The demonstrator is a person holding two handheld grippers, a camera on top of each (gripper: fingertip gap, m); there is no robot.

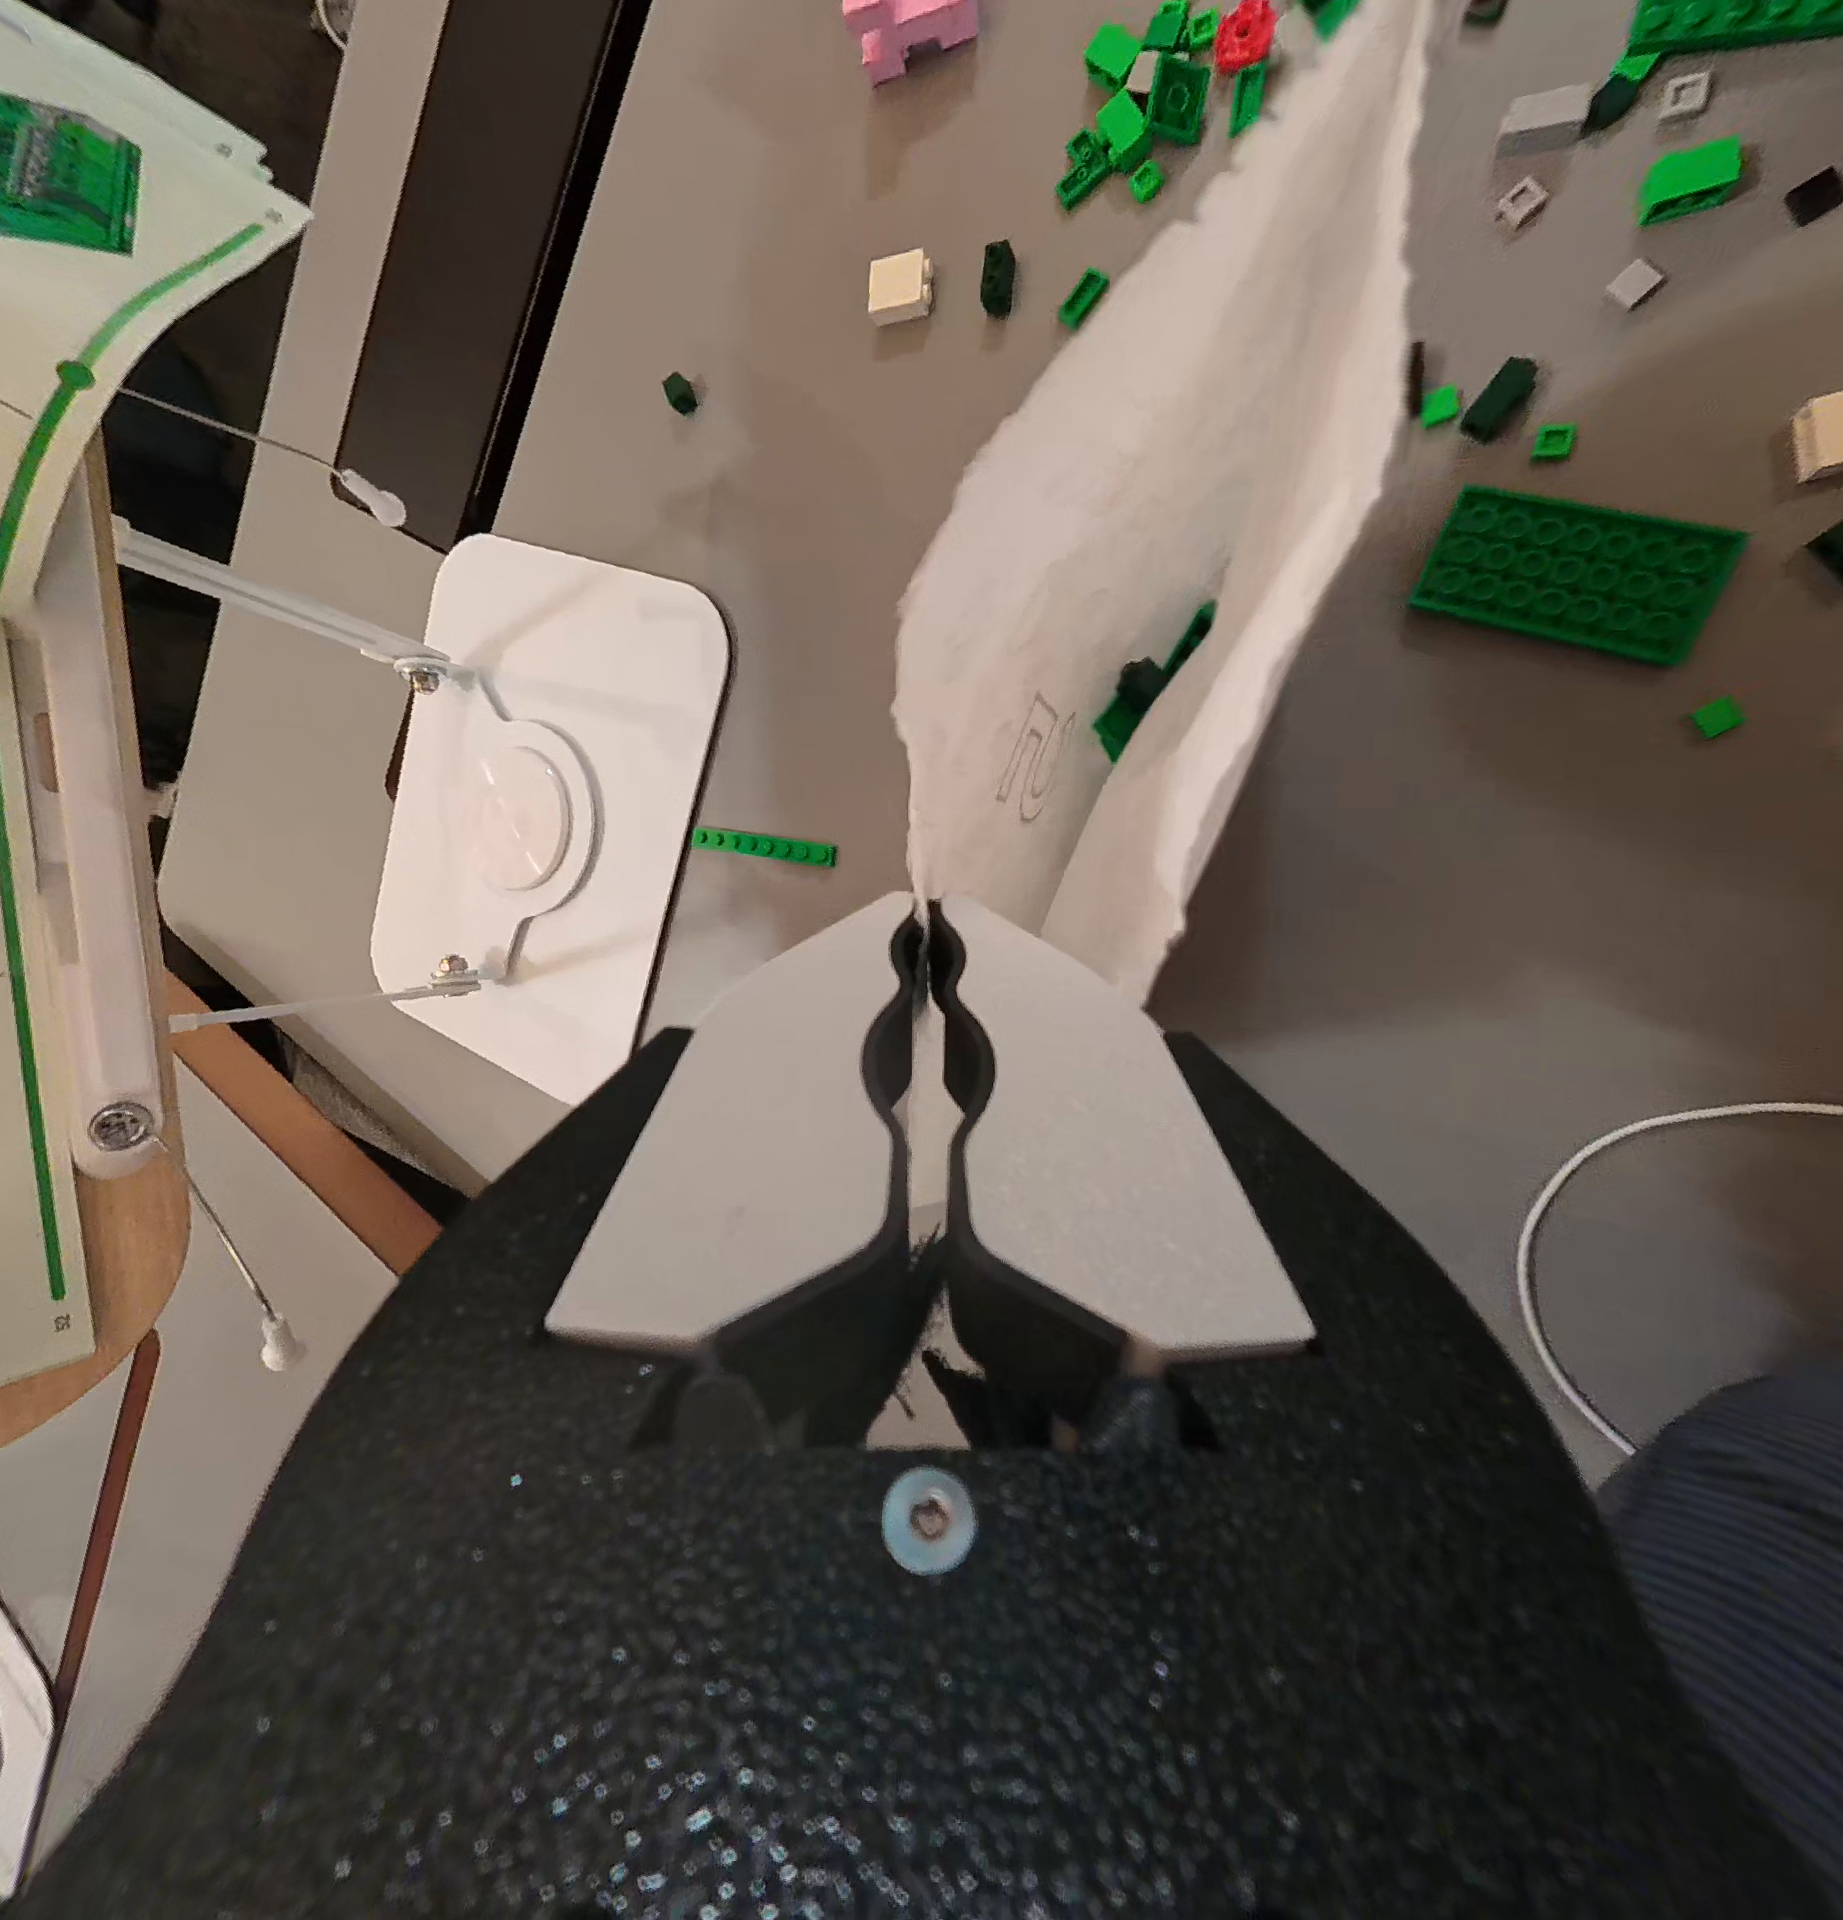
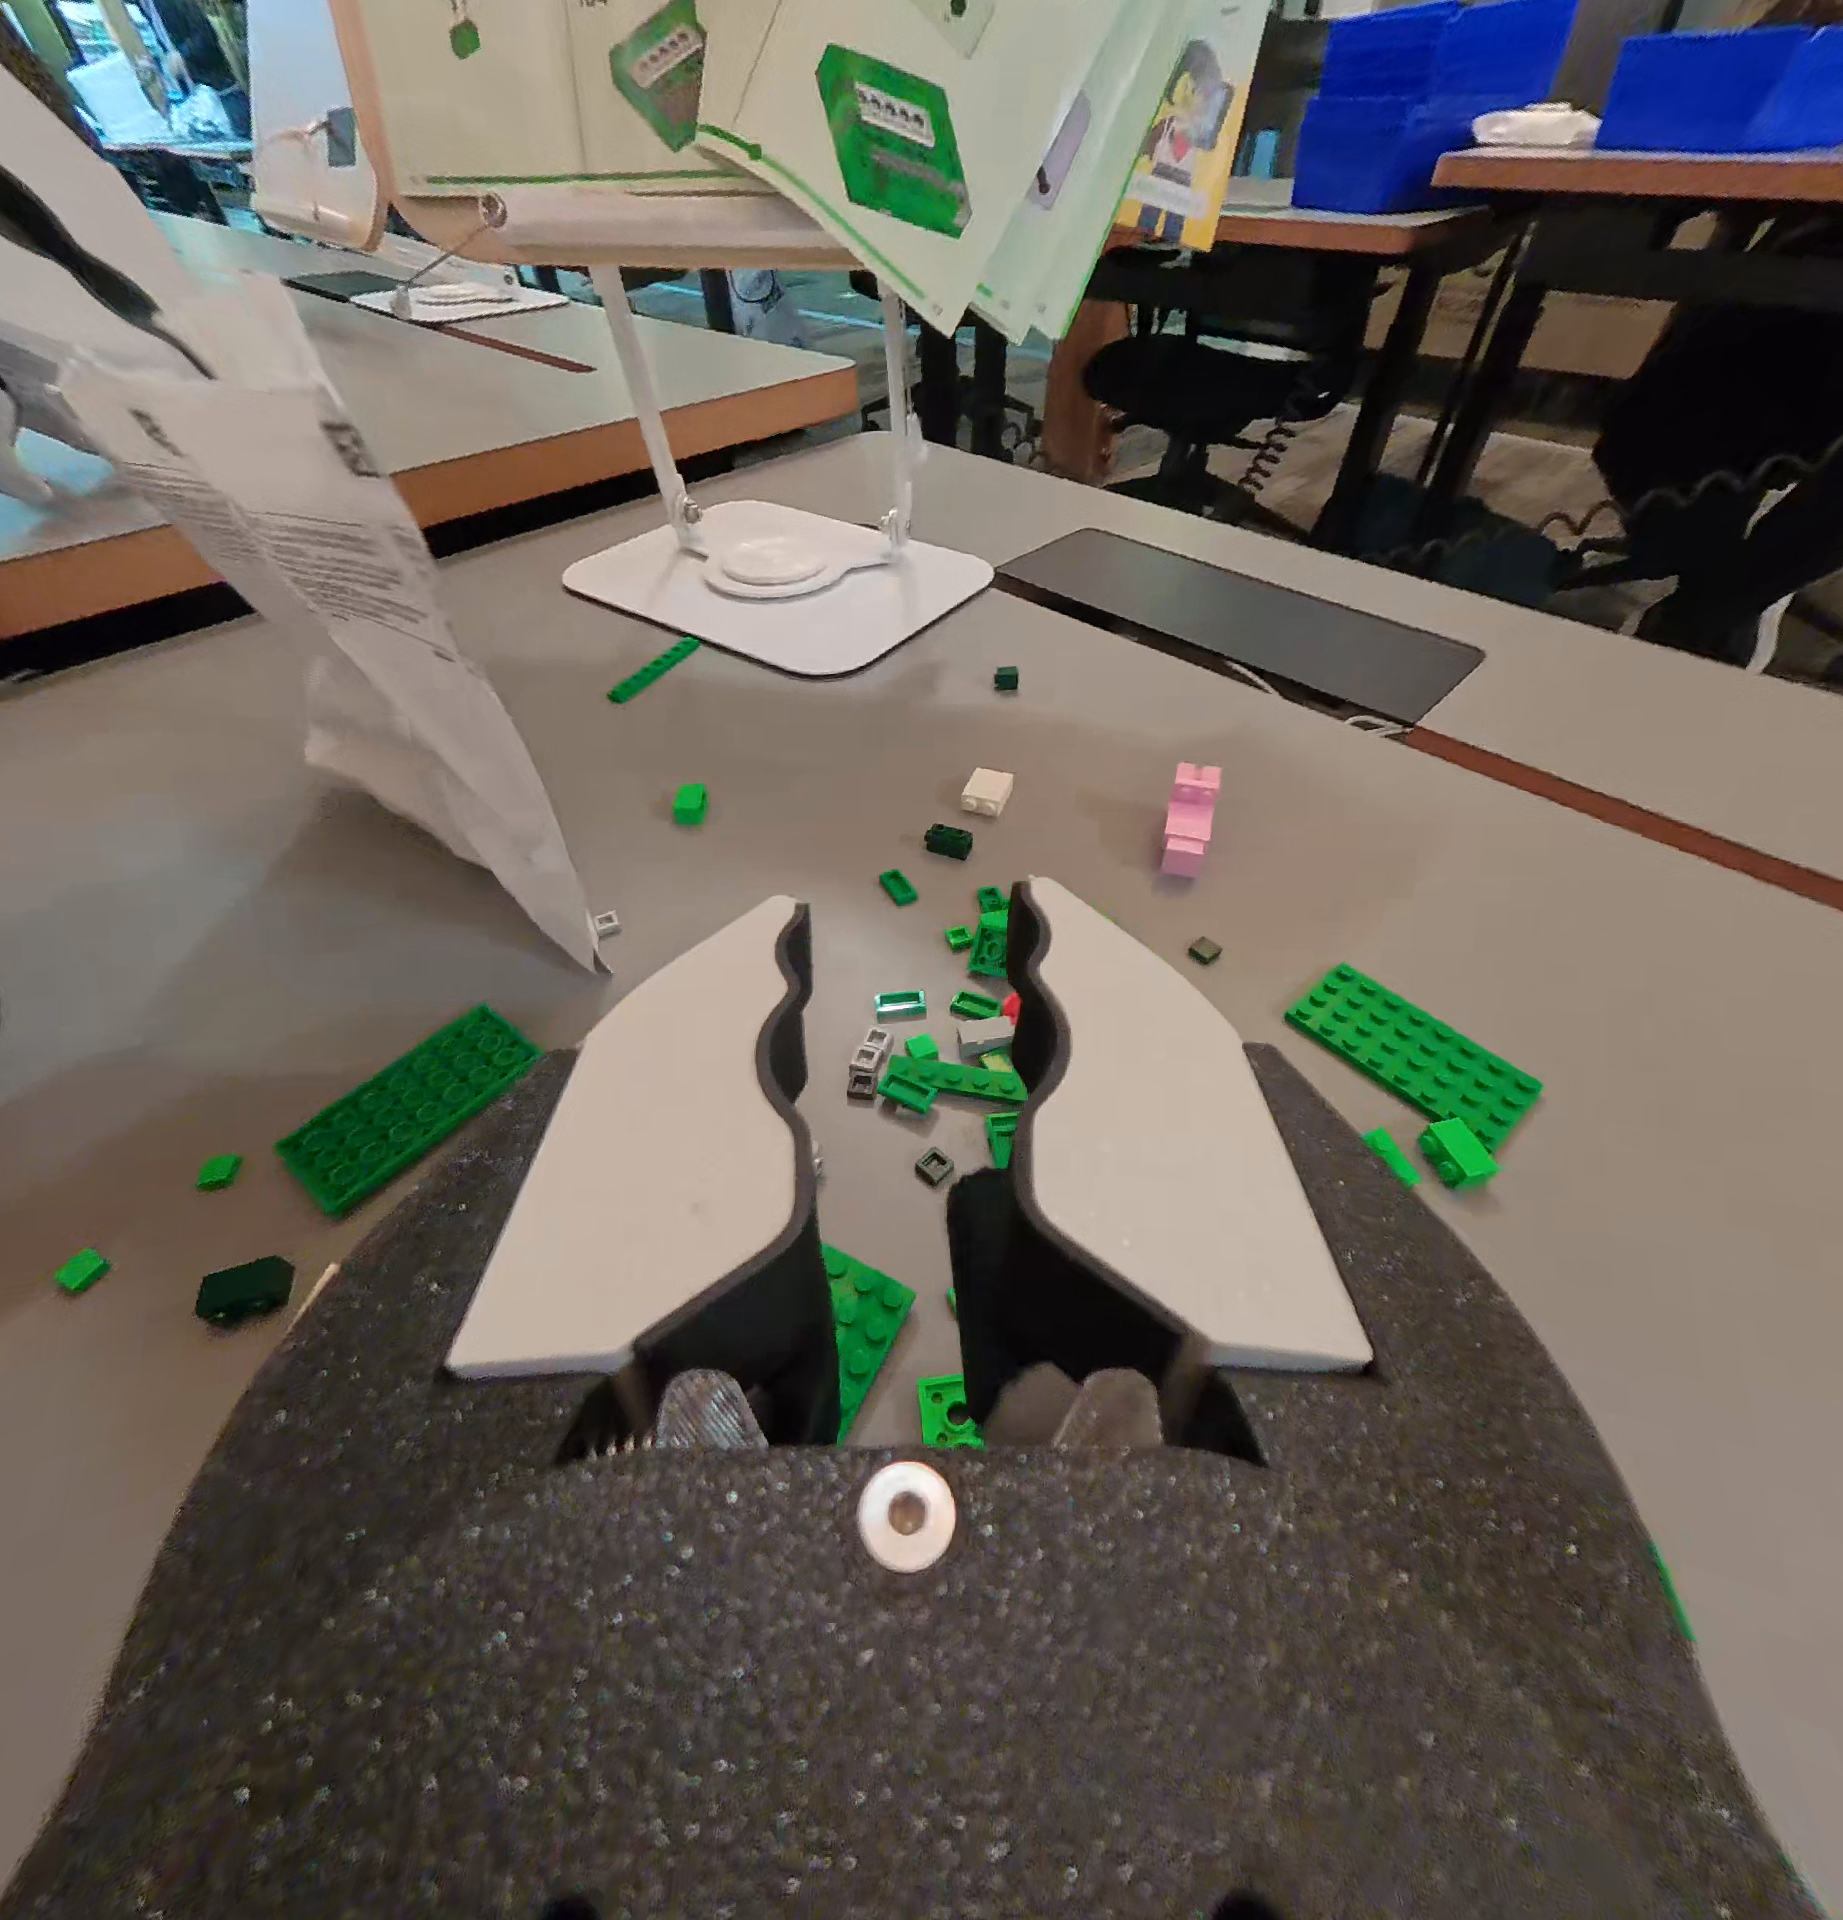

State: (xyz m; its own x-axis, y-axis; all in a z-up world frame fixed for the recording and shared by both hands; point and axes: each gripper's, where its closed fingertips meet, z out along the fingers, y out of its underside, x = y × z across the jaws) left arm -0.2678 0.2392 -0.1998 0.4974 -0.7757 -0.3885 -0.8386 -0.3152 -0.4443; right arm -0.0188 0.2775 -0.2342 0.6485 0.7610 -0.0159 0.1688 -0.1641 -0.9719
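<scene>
My left gripper point(image 1: 927, 914) is shut on the torn edge of a white paper bag point(image 1: 1156, 540) and holds it up over the grey table; a few green pieces show inside the bag's mouth point(image 1: 1145, 686). The same bag point(image 2: 304, 540) hangs at the left of the right wrist view, its lower corner near the table. My right gripper point(image 2: 912, 914) is open and empty, low over a scatter of small green and grey bricks point(image 2: 938, 1070). A pink brick figure point(image 2: 1187, 821) stands beyond it to the right.
Green plates lie on the table point(image 2: 408, 1107) point(image 2: 1416, 1049) point(image 1: 1577, 571). A white stand base point(image 2: 782, 582) holds an instruction booklet point(image 2: 865, 114) above the table. A black pad point(image 2: 1239, 613) lies behind. A white cable point(image 1: 1582, 1247) and a person's dark sleeve point(image 1: 1748, 1475) are near the left gripper. The grippers' ends are close to 25 cm from one another. To reach the pink brick figure point(image 2: 1187, 821) in a straight line is about 20 cm for my right fingers, about 30 cm for my left.
</scene>
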